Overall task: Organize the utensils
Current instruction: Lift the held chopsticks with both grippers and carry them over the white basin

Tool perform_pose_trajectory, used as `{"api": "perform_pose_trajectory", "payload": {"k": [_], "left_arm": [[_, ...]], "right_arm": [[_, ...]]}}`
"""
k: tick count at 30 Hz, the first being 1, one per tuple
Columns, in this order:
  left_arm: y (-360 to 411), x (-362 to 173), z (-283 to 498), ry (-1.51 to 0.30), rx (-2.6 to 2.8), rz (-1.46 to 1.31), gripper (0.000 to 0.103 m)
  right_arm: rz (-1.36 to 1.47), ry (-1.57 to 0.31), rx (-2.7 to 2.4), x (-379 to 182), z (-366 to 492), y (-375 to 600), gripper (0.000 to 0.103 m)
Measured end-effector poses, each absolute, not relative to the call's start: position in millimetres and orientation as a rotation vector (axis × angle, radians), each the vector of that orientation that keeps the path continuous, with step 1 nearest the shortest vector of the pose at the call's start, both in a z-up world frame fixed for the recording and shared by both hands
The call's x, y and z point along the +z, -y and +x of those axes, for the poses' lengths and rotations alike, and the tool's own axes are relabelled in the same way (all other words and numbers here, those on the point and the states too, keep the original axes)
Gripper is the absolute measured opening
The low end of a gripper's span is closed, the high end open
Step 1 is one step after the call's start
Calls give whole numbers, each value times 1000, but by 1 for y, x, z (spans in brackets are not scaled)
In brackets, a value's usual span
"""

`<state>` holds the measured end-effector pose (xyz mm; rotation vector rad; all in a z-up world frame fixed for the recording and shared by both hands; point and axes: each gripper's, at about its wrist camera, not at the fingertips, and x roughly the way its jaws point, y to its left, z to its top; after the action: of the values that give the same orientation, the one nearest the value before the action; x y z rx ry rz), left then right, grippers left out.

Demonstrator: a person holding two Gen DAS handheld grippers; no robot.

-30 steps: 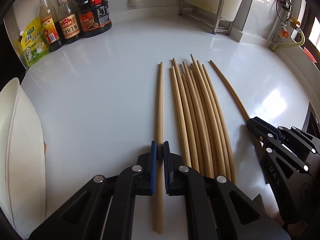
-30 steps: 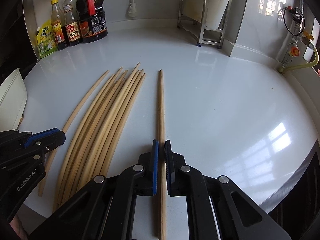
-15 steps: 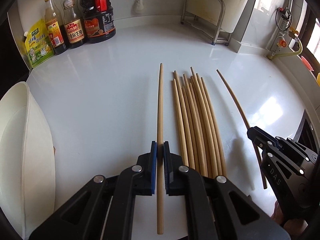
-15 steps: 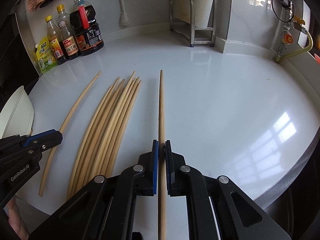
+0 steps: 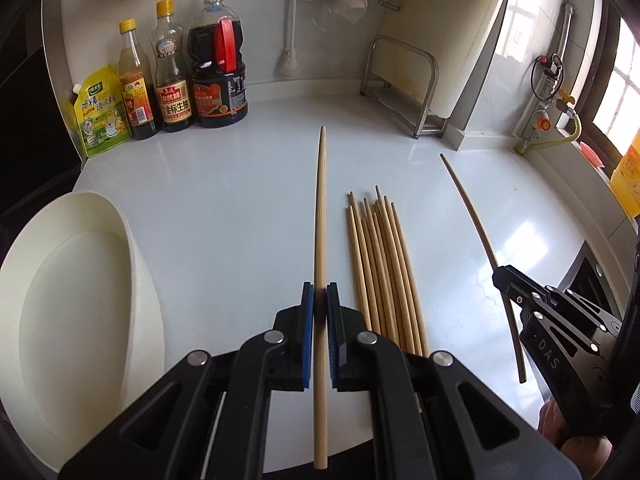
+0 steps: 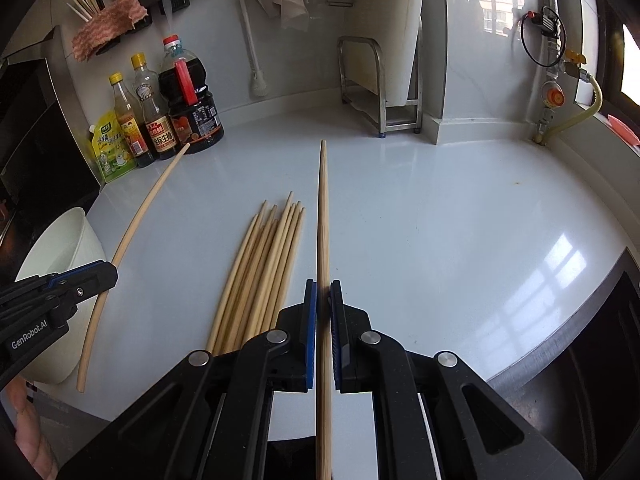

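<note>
Each gripper holds one wooden chopstick lifted off the white counter. In the left wrist view my left gripper (image 5: 319,300) is shut on a chopstick (image 5: 320,208) that points away from me. To its right a bundle of several chopsticks (image 5: 380,264) lies flat on the counter. Further right my right gripper (image 5: 503,275) is shut on its own chopstick (image 5: 476,220). In the right wrist view my right gripper (image 6: 323,292) clamps that chopstick (image 6: 323,208). The bundle (image 6: 264,264) lies to its left, and beyond it my left gripper (image 6: 109,275) carries its chopstick (image 6: 148,200).
A white tub (image 5: 80,300) stands at the counter's left edge. Sauce bottles (image 5: 172,76) and a yellow pouch (image 5: 100,112) line the back left. A metal rack (image 5: 404,80) sits at the back. A dark recess (image 6: 580,352) borders the counter's right edge.
Both grippers have risen, each lifting its chopstick off the counter. The bundle stays on the counter and now looks smaller and farther below.
</note>
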<state>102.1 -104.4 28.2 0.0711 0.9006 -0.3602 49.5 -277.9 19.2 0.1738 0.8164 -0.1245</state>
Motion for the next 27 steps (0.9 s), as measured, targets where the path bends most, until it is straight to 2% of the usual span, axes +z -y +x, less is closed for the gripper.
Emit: {"api": "perform_pose_trajectory", "payload": {"k": [13, 27], "left_arm": [[8, 89, 73, -768, -258, 21, 7], [-122, 55, 100, -831, -59, -51, 7]], "right_arm": [[150, -731, 65, 66, 56, 193, 6], [59, -830, 314, 48, 112, 41, 6]]}}
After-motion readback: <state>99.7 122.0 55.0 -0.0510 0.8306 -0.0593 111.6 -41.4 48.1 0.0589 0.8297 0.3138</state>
